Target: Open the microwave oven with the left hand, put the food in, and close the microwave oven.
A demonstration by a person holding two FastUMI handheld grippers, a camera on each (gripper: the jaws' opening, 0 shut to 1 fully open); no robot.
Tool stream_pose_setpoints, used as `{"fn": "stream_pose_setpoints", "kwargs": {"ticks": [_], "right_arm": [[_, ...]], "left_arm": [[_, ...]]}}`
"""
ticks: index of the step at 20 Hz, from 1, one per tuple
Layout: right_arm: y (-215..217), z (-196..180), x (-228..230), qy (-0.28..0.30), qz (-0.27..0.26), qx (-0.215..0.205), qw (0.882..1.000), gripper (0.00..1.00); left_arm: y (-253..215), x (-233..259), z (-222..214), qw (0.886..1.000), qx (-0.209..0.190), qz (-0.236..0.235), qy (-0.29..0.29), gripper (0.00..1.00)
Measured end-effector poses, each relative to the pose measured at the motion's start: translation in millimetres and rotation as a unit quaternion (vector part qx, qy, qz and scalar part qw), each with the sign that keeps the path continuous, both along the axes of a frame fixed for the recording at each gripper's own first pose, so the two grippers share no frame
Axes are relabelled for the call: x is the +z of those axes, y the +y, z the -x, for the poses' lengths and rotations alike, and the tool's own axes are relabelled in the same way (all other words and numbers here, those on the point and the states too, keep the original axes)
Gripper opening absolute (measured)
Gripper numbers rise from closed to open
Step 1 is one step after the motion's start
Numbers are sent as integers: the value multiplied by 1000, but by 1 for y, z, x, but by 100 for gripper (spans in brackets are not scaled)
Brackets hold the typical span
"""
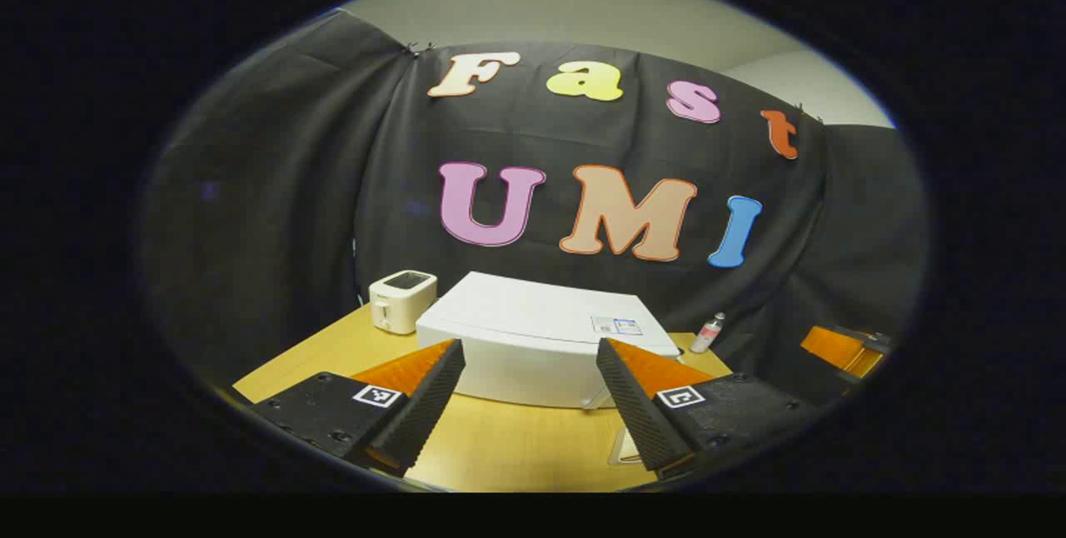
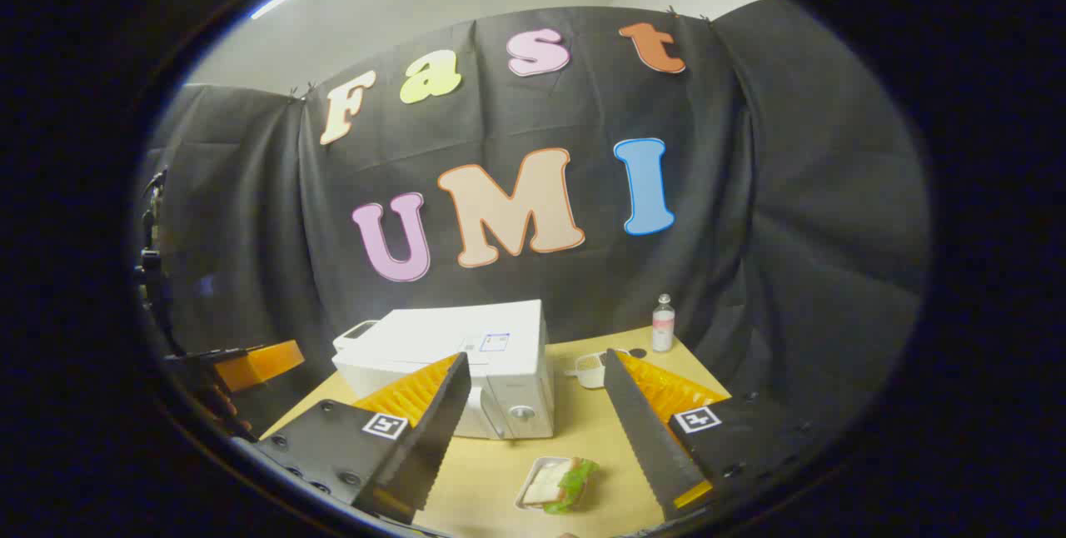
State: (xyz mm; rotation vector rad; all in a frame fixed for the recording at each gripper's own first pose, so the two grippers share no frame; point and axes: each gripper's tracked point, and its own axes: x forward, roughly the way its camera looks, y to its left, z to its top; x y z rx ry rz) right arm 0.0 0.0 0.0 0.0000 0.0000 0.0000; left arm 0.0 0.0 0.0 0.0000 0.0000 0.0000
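The left claw (image 1: 526, 405) is hanging released before the closed microwave (image 1: 541, 338) on the tabletop (image 1: 508, 446); approaching off-line risks missing the door edge. The right claw (image 2: 533, 430), also released, is hovering above the sandwich tray (image 2: 556, 484), which a careless sweep could knock.

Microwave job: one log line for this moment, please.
stage: pre-open | microwave: door shut | sandwich tray: on table, in front | left gripper: open, facing microwave | right gripper: open, empty
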Motion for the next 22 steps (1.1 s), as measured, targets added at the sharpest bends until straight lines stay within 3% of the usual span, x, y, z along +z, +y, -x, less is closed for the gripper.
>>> {"fn": "stream_pose_setpoints", "kwargs": {"ticks": [2, 3, 4, 5, 8, 12, 15, 17, 18, 19, 21, 22], "right_arm": [[-8, -1, 1, 1, 1, -2, 1000, 92], [-10, -1, 1, 2, 2, -3, 1000, 99], [-11, -2, 3, 1, 2, -1, 1000, 99], [-10, -1, 4, 0, 2, 2, 1000, 92], [-9, -2, 6, 0, 3, 10, 1000, 92], [-4, -3, 3, 2, 7, 21, 1000, 92], [-1, -2, 0, 3, 10, 26, 1000, 92], [0, -1, 0, 1, 10, 28, 1000, 92], [0, -1, 0, 0, 10, 28, 1000, 92], [-1, 1, -1, 0, 9, 27, 1000, 92], [-4, 3, -7, 5, 5, 23, 1000, 92], [-7, 5, -11, 8, 2, 19, 1000, 92]], "left_arm": [[-10, 3, 1, 1000, -15, -6, -4, 92], [-15, 5, 2, 1000, -24, -6, -10, 92], [-20, 6, 4, 999, -30, -6, -13, 95], [-22, 8, 5, 999, -32, -7, -17, 99], [-25, 8, 7, 999, -31, -12, -19, 95], [-21, 6, 9, 999, -25, -14, -15, 99], [-16, 4, 12, 1000, -19, -9, -11, 95], [-13, 1, 13, 1000, -18, -5, -8, 99], [-13, -5, 12, 1000, -17, -5, -2, 95], [-12, -11, 13, 1000, -17, -7, 7, 99], [-13, -25, 11, 999, -23, -11, 25, 92], [-16, -33, 10, 999, -30, -14, 36, 95]]}}
